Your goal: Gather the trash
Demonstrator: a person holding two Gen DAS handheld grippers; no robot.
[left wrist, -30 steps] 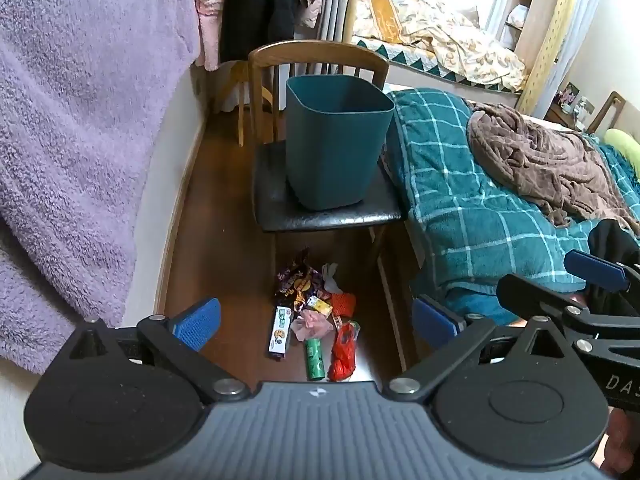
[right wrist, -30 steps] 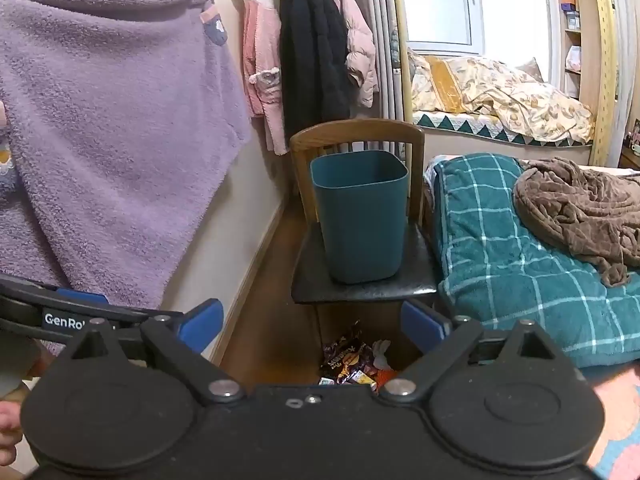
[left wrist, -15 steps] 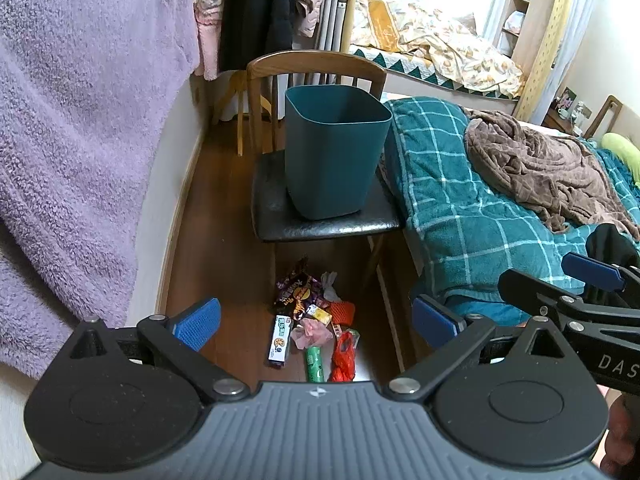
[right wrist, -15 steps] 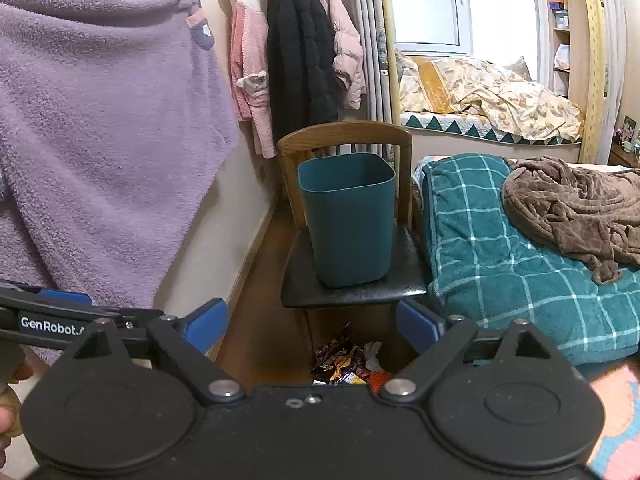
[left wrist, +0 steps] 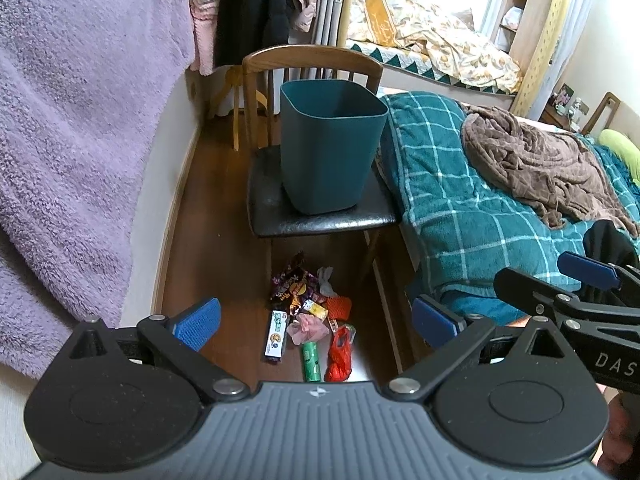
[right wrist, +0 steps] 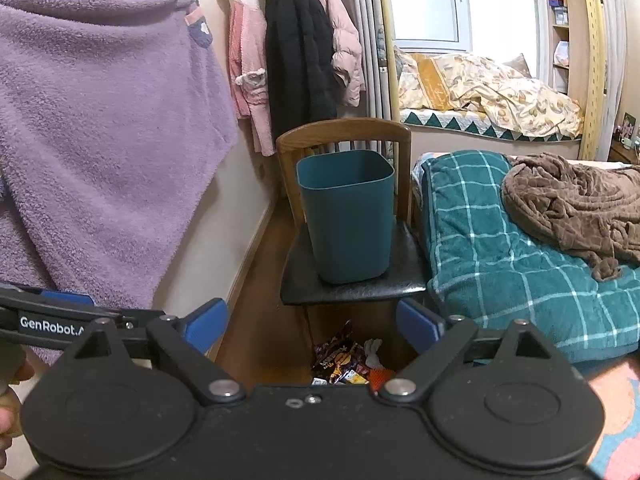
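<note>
Wrappers [left wrist: 298, 289] on floor [left wrist: 224, 240], under chair [left wrist: 320, 216]

Left gripper [left wrist: 316, 322] body: my matte black housing, ribbed grey centre plate with a small white mark.
Left fingers [left wrist: 198, 322]: black linkage arms, silver pivot screws, textured blue pads.
Right gripper [right wrist: 312, 326] body: smooth black — two round discs, silver screws at the middle.
Lettering: white "GenRobot" on my left one, "DAS" on my right.
Skin: bare fingertips at the frame edges.

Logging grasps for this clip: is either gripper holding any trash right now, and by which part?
Nothing is held. The left gripper and the right gripper are both open and empty; the trash lies on the floor below the bin.
</note>
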